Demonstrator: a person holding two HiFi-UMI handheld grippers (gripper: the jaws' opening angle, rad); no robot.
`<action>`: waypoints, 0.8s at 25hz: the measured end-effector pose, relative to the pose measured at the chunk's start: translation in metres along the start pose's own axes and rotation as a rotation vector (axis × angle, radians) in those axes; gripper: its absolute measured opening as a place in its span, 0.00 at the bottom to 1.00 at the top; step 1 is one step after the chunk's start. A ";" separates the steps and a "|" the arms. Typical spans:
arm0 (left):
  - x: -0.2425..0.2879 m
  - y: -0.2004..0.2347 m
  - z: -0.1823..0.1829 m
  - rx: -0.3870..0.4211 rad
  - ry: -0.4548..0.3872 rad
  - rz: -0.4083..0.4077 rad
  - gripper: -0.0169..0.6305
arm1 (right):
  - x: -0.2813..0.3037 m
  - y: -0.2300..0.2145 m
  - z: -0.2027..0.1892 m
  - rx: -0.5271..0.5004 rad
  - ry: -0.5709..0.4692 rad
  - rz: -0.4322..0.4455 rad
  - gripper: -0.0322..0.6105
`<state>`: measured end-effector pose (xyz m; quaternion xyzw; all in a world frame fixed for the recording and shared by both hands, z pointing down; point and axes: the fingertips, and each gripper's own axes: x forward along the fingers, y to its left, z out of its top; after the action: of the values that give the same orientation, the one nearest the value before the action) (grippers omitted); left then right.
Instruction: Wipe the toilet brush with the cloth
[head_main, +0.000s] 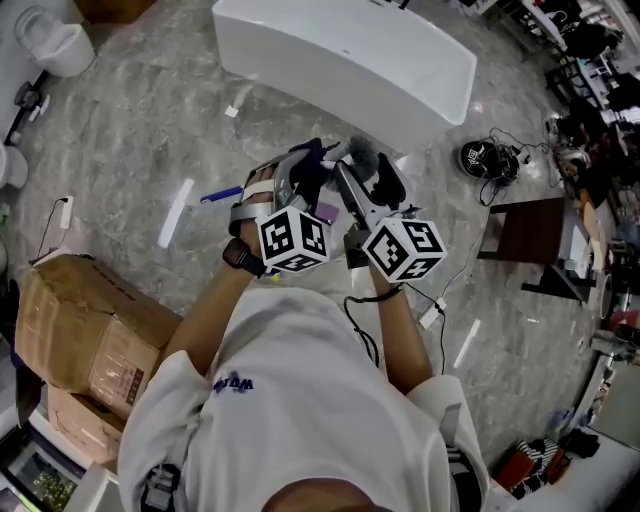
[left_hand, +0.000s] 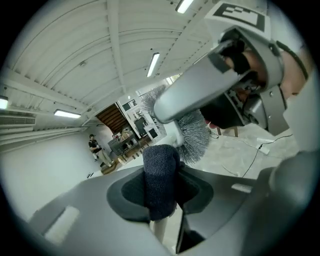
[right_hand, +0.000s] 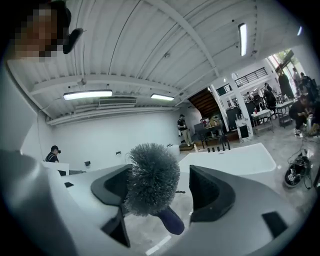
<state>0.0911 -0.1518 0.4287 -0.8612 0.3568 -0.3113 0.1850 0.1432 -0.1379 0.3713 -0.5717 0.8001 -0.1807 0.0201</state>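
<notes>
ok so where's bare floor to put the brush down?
Biggest bare patch: upper left floor, between the tub, the boxes and the white strip. Smaller one lower right, below the stool; another strip lies at its edge. Crowded: right edge, around the cable coil and stool.

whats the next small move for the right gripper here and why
Probably close the right gripper on the toilet brush: its jaws stand wide apart around the bristles without pinching them. The left gripper is shut on the cloth close to the bristles, so a steadied brush could be wiped.
</notes>
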 end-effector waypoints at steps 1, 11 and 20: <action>-0.001 -0.002 0.004 0.002 -0.012 -0.014 0.19 | 0.001 -0.003 -0.002 0.004 0.016 -0.003 0.61; -0.018 -0.027 0.034 -0.129 -0.219 -0.247 0.24 | -0.008 -0.027 -0.014 0.154 0.024 0.037 0.34; -0.023 -0.029 0.043 -0.122 -0.232 -0.270 0.22 | -0.021 -0.029 -0.018 0.310 -0.061 -0.007 0.26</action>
<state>0.1219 -0.1117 0.4034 -0.9410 0.2325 -0.2096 0.1287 0.1729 -0.1218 0.3937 -0.5698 0.7596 -0.2845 0.1319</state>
